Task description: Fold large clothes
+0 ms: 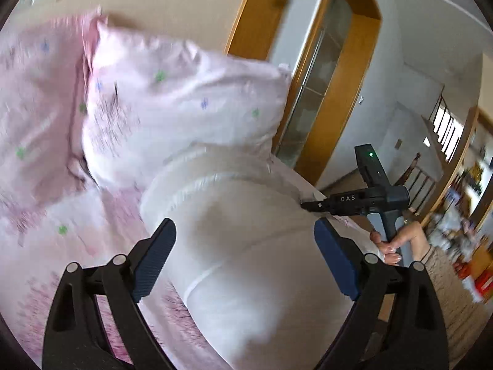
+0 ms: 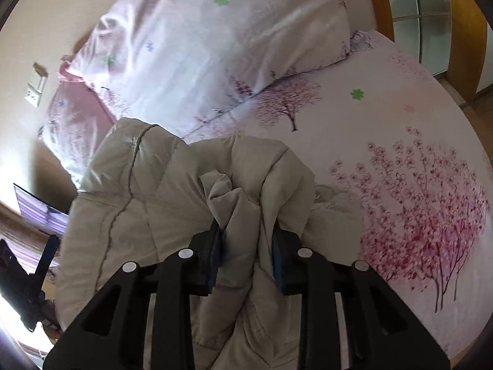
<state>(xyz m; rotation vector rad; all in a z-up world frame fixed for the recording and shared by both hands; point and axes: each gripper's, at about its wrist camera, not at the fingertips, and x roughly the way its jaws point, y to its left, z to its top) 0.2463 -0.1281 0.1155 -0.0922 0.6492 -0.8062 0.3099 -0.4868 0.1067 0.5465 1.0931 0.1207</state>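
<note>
Right wrist view shows my right claw (image 2: 246, 256) pinched on a bunched fold of the beige padded jacket (image 2: 148, 203), which lies on the bed (image 2: 400, 117) just below the pillow (image 2: 215, 40); my left claw (image 1: 243, 262) hangs wide apart over the jacket with nothing between its pads. I judge the jacket light, puffy and soft, with a slick shell that may slide out of a shallow pinch. So I would take deep bites at a seam, hem or shoulder rather than loose filling.
</note>
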